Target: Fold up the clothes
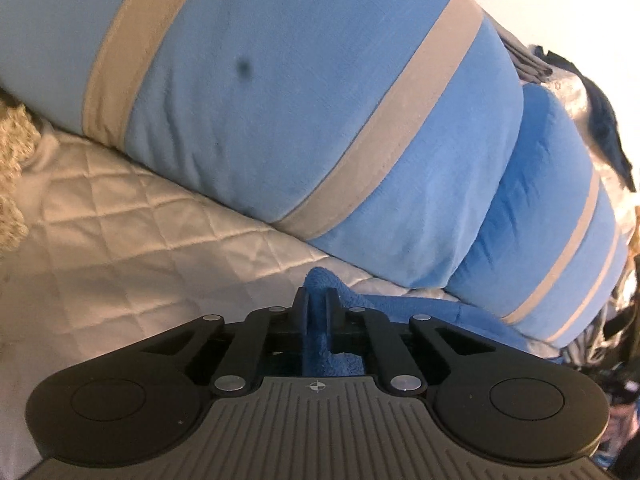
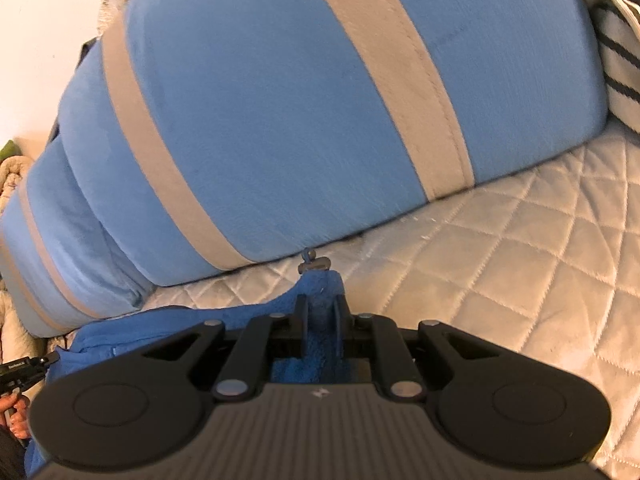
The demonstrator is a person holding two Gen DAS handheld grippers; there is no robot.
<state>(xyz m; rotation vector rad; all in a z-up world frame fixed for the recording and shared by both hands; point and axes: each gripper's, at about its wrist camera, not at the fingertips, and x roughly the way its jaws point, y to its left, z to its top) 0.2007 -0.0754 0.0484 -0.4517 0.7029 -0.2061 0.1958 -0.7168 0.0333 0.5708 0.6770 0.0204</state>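
A blue fleece garment (image 1: 400,308) lies on the quilted white bed cover (image 1: 120,232). In the left wrist view my left gripper (image 1: 318,300) is shut on a raised fold of it, with fleece bunched between the black fingers. In the right wrist view my right gripper (image 2: 322,304) is shut on another edge of the same garment (image 2: 160,328). A small metal zipper pull (image 2: 314,263) sticks out just past its fingertips. The rest of the garment sags to the left, toward a hand (image 2: 16,408) at the frame's edge.
Two big blue pillows with grey stripes (image 1: 300,100) (image 2: 300,100) lie straight ahead on the bed. A beige fluffy throw (image 1: 16,152) is at the left. Dark and silvery clothes (image 1: 592,120) are piled at the right. A striped white cloth (image 2: 620,60) lies beyond the pillow.
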